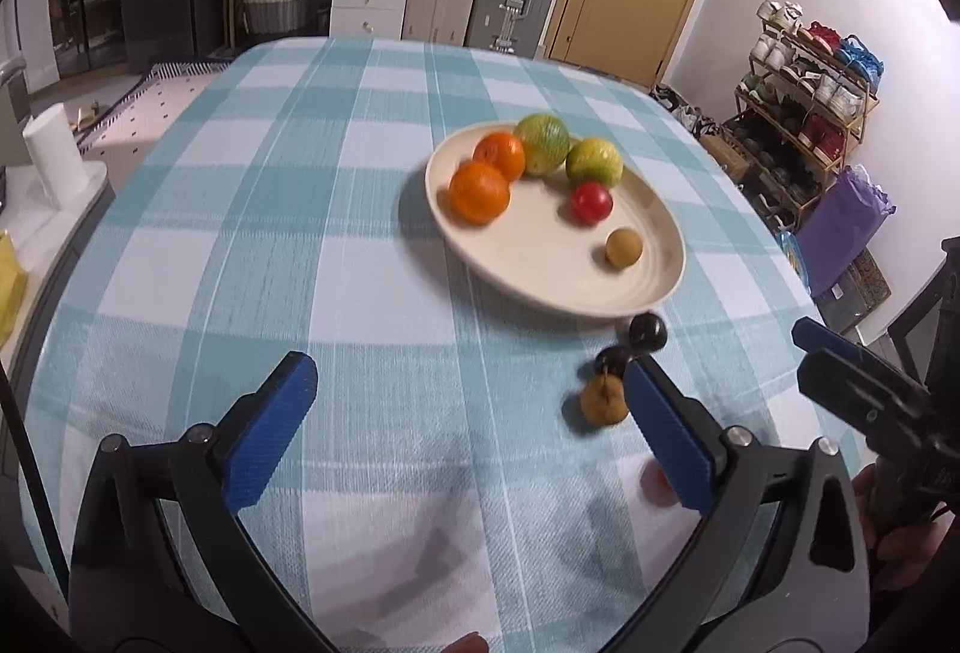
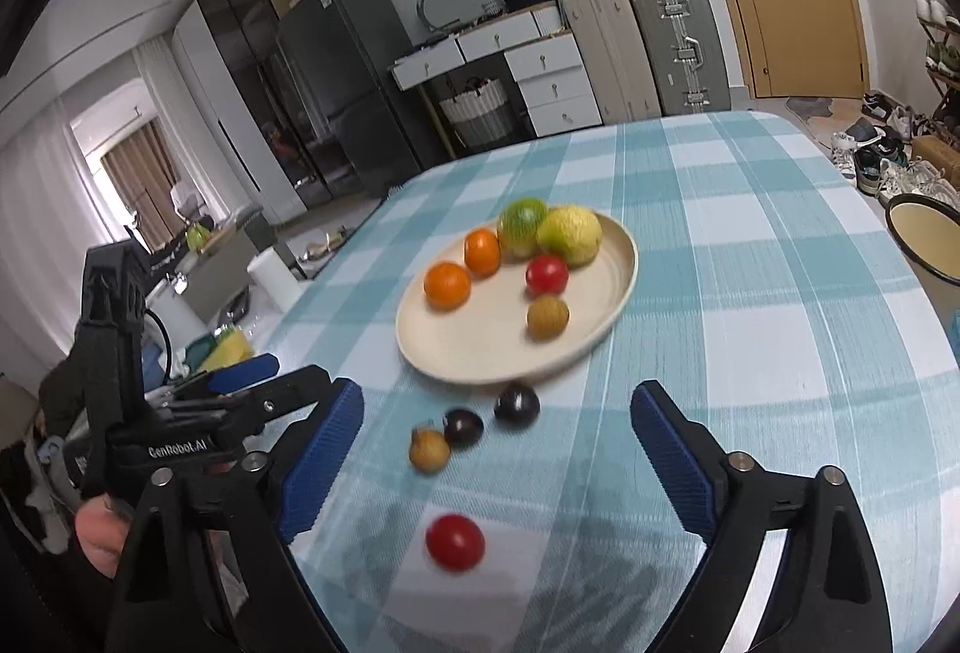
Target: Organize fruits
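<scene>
checked cloth (image 1: 300, 233) lies bare left of plate (image 1: 600, 287).

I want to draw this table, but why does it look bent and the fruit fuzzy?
Left wrist view: the fisheye lens bows the checked blue-and-white tablecloth; the round orange fruits look smeared. Right wrist view: same bending, and the small red tomato on the cloth is blurred.
</scene>
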`<state>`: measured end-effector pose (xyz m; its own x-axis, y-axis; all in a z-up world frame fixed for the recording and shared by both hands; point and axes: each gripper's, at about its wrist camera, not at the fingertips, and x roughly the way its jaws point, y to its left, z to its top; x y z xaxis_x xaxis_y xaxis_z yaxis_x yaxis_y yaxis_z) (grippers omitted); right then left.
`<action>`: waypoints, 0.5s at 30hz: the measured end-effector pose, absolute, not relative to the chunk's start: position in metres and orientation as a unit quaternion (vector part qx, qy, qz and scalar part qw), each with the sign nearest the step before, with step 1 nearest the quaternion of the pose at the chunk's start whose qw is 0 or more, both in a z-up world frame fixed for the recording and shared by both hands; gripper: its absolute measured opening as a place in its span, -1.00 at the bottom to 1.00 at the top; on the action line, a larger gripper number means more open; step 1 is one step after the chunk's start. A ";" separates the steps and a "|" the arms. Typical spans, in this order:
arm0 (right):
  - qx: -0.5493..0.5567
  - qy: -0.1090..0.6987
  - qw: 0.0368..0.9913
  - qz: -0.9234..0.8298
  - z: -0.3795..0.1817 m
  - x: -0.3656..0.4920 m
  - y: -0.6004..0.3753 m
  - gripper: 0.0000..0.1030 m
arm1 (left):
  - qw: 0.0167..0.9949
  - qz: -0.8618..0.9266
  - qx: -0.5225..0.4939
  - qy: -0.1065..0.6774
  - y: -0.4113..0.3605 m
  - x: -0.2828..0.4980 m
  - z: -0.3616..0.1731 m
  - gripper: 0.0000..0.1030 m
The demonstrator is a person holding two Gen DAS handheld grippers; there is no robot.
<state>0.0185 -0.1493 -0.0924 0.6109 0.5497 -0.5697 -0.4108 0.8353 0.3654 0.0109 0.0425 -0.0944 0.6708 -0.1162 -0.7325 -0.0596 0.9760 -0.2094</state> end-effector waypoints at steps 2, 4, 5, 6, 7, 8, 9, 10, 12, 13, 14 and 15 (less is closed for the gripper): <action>0.094 0.357 0.889 0.271 -0.098 0.014 -0.148 0.83 | 0.905 -0.013 -0.108 0.411 0.043 0.008 -0.100 0.97; 0.089 0.363 0.886 0.273 -0.103 0.010 -0.146 0.83 | 0.905 -0.009 -0.105 0.413 0.043 0.006 -0.103 0.97; 0.086 0.365 0.885 0.275 -0.106 0.007 -0.145 0.83 | 0.904 -0.007 -0.102 0.414 0.042 0.005 -0.105 0.97; 0.083 0.368 0.884 0.276 -0.108 0.005 -0.144 0.83 | 0.904 -0.005 -0.099 0.415 0.041 0.003 -0.106 0.97; 0.078 0.372 0.882 0.278 -0.112 0.002 -0.142 0.83 | 0.904 -0.003 -0.097 0.415 0.041 0.002 -0.106 0.97; 0.076 0.374 0.881 0.278 -0.114 0.001 -0.140 0.83 | 0.905 -0.002 -0.095 0.416 0.041 0.001 -0.107 0.97; 0.073 0.378 0.880 0.277 -0.117 0.000 -0.139 0.83 | 0.905 0.000 -0.093 0.415 0.040 0.000 -0.107 0.97; 0.071 0.384 0.878 0.277 -0.122 -0.002 -0.137 0.83 | 0.905 0.001 -0.091 0.415 0.040 -0.001 -0.107 0.97; 0.070 0.391 0.875 0.278 -0.127 -0.002 -0.134 0.83 | 0.905 0.003 -0.089 0.415 0.041 -0.002 -0.107 0.97; 0.069 0.395 0.873 0.278 -0.131 -0.003 -0.133 0.83 | 0.906 0.004 -0.089 0.415 0.041 -0.002 -0.107 0.97; 0.068 0.400 0.871 0.278 -0.134 -0.003 -0.131 0.83 | 0.906 0.006 -0.089 0.414 0.042 -0.002 -0.107 0.97; 0.068 0.403 0.869 0.279 -0.137 -0.003 -0.130 0.83 | 0.905 0.008 -0.090 0.415 0.043 -0.002 -0.107 0.97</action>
